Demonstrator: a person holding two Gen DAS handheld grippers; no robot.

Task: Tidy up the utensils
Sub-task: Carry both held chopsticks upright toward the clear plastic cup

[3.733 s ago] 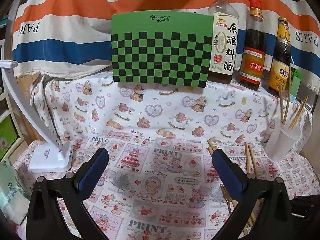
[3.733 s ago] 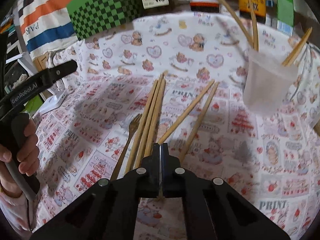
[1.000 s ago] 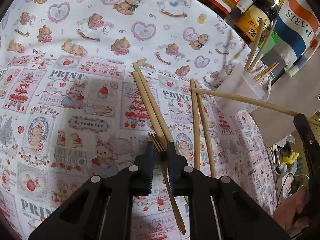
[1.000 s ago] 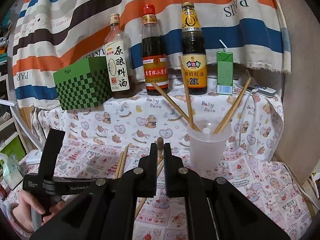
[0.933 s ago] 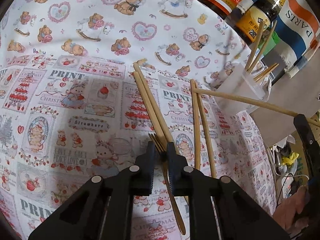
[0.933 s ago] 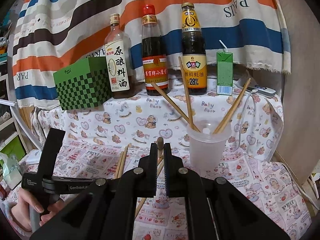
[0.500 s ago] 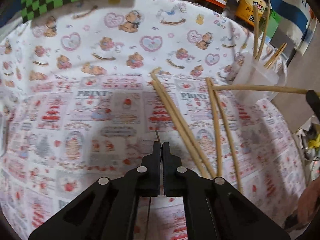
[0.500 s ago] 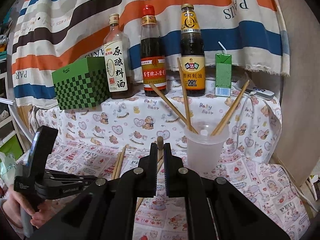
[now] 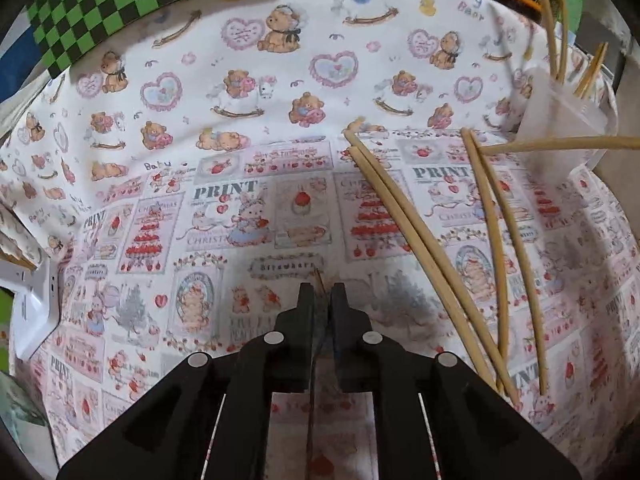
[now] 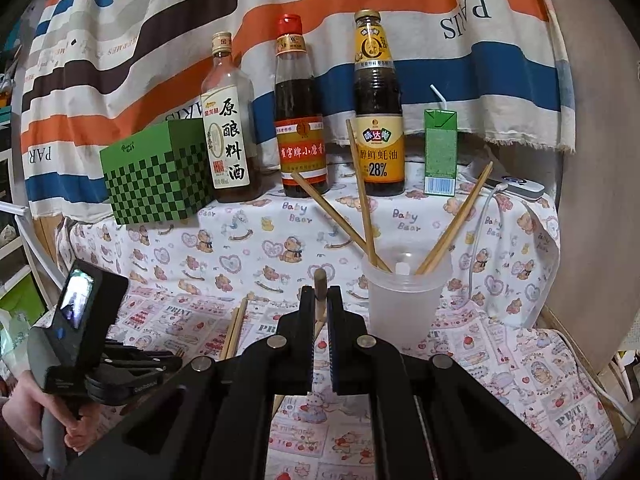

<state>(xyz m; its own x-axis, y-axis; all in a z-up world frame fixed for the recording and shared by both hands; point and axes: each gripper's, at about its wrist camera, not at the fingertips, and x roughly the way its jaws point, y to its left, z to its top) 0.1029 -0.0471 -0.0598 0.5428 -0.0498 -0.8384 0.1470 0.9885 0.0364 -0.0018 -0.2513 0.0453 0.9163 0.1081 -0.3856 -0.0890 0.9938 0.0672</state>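
Chopsticks: four loose ones lie on the tablecloth in two pairs, one pair nearer the middle, the other to its right; more stand tilted in the cup.
Lamp base: white, at the far left edge of the cloth.
Left gripper: fingers pressed together on a thin fork, whose tip pokes out in front of them, held above the cloth left of the loose pairs.
Left hand: grips the handle of that tool at the lower left of the right wrist view.
Checkered box: green and black, on the raised back shelf at left.
Bottles: three in a row right of the box, a pale-labelled one, a red-capped one and a yellow-labelled one.
Right gripper: fingers pinching one chopstick, its blunt end standing up between them, just left of the cup.
Cup: translucent plastic, upright on the cloth at right.
Drink carton: green, with a straw, right of the bottles.
Backdrop: striped cloth in orange, blue, brown and white, hung behind the shelf.
Surface: bear and heart print at the back, strawberry print in front.
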